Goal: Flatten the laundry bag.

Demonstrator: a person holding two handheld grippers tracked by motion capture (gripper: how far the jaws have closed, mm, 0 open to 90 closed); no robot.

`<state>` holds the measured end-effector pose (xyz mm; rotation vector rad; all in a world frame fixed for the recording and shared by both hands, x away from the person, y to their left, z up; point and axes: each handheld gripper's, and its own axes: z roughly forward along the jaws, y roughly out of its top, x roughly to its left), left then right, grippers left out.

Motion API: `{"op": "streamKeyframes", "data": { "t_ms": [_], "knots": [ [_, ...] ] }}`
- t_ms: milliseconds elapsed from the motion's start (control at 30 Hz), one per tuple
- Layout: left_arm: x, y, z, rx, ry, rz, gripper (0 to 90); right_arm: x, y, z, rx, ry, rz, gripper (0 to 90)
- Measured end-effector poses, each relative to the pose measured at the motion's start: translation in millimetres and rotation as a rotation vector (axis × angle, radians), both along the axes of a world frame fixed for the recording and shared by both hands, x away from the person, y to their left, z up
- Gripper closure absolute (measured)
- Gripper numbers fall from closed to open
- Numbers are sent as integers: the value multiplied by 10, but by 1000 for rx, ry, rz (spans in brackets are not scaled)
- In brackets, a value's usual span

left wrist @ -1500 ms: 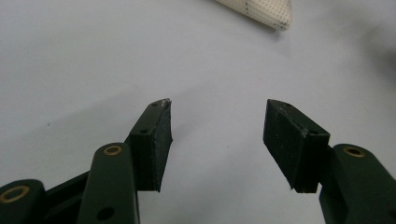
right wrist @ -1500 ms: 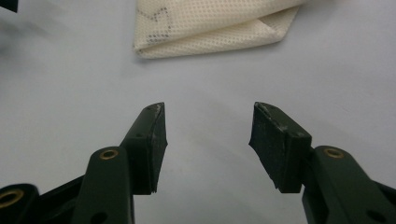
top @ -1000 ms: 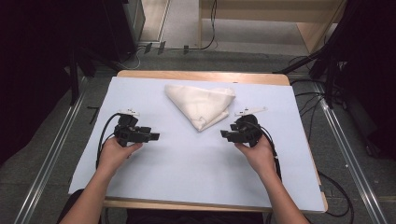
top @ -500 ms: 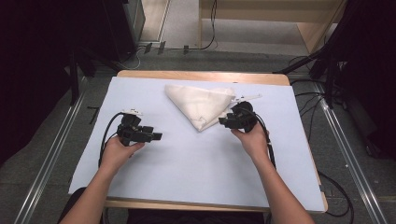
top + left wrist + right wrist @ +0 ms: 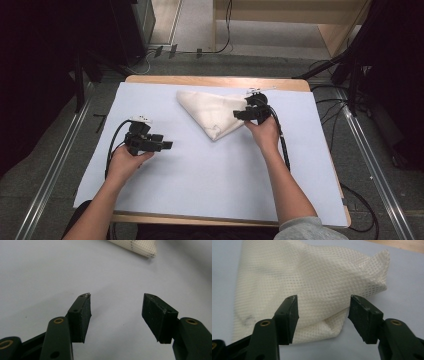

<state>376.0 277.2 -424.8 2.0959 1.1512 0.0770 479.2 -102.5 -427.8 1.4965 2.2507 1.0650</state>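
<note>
A white mesh cloth (image 5: 212,110) lies folded into a triangle on the pale blue mat (image 5: 200,170), toward the far middle. My right gripper (image 5: 239,114) sits at the cloth's right edge; in the right gripper view its jaws have just been opening and stand wide over the mesh cloth (image 5: 294,280), pads off it. My left gripper (image 5: 167,145) hovers open over bare mat at the left. A corner of the cloth (image 5: 140,246) shows far ahead in the left gripper view, past the left gripper (image 5: 116,306).
The mat covers a wooden table (image 5: 220,80) whose far edge shows beyond the cloth. Cables (image 5: 280,140) trail from both grippers. Metal rails (image 5: 370,165) and dark equipment flank the table on the floor.
My right hand has moved away from me and leftward, up to the cloth's right edge, and its jaws have opened wider. The left hand has stayed put.
</note>
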Motion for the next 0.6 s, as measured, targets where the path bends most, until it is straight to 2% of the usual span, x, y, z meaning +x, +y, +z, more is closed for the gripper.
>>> {"op": "streamKeyframes", "data": {
  "t_ms": [133,233,267,333,400,500,567,600],
  "knots": [
    [6,0,-4,3,1,0,410,125,26,-116,-24,28,-47,385],
    [5,5,-1,3,1,2,409,175,31,-191,-32,55,-46,389],
    [8,12,1,9,-3,5,409,204,33,-240,-21,65,-48,393],
    [12,16,-1,13,-3,4,409,207,37,-244,-20,59,-46,399],
    [20,23,-6,12,3,9,409,212,78,-262,-45,45,-41,434],
    [15,23,-1,11,3,11,409,221,111,-305,-54,65,-44,495],
    [14,22,-2,14,3,12,409,224,116,-327,-53,67,-40,496],
    [13,20,-6,15,6,10,409,231,103,-352,-29,75,-54,506]
  ]
}}
